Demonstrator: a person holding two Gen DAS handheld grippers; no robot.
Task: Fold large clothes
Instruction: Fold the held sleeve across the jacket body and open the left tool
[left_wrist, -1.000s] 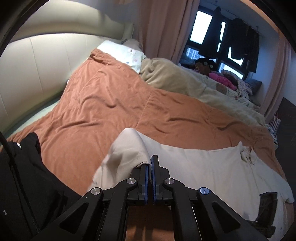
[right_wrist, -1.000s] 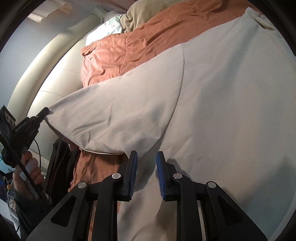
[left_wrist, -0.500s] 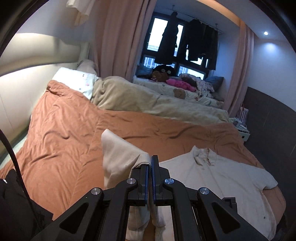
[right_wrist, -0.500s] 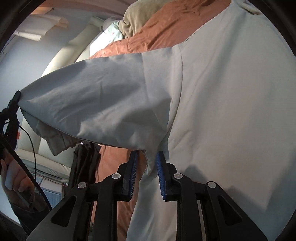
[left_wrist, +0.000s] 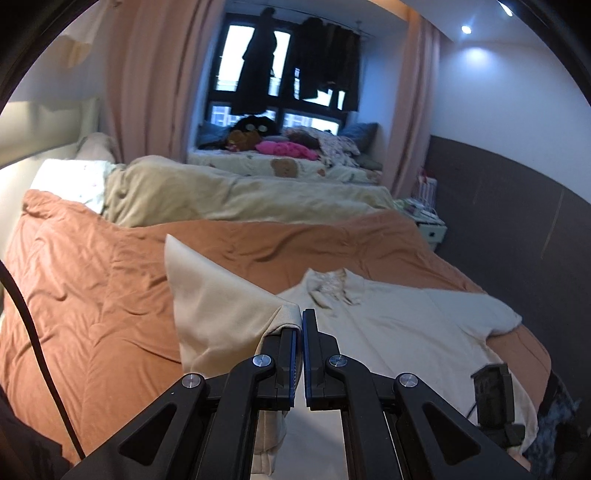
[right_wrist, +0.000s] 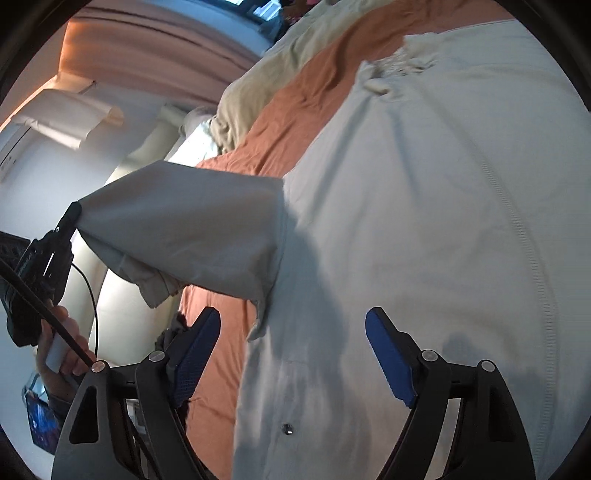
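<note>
the cream shirt (left_wrist: 399, 332) lies spread on the orange duvet (left_wrist: 92, 295) of the bed, collar (left_wrist: 328, 288) toward the far side and its button front facing up. the left tool (left_wrist: 300, 325) is clamped tight on the edge of one sleeve (left_wrist: 218, 306), and that sleeve is lifted clear of the duvet, hanging as a loose flap from the pinched fabric. from the other side, the same sleeve (right_wrist: 192, 236) stretches out in the air from the shirt's shoulder to the left tool (right_wrist: 72, 212), which the person's left hand (right_wrist: 62, 350) grips by its handle, a black cable trailing beside it. the right tool (right_wrist: 291, 354) hovers low over the shirt's body (right_wrist: 424, 240) near the armpit, its blue-padded fingers (right_wrist: 388, 362) spread wide apart with nothing between them. one small button (right_wrist: 287, 428) shows on the placket just below it. beyond the orange duvet sits a beige comforter (left_wrist: 221, 195), a white pillow (left_wrist: 70, 181) at the headboard, and dark clothes (left_wrist: 295, 59) hanging in the window between pink curtains (left_wrist: 147, 74).
</note>
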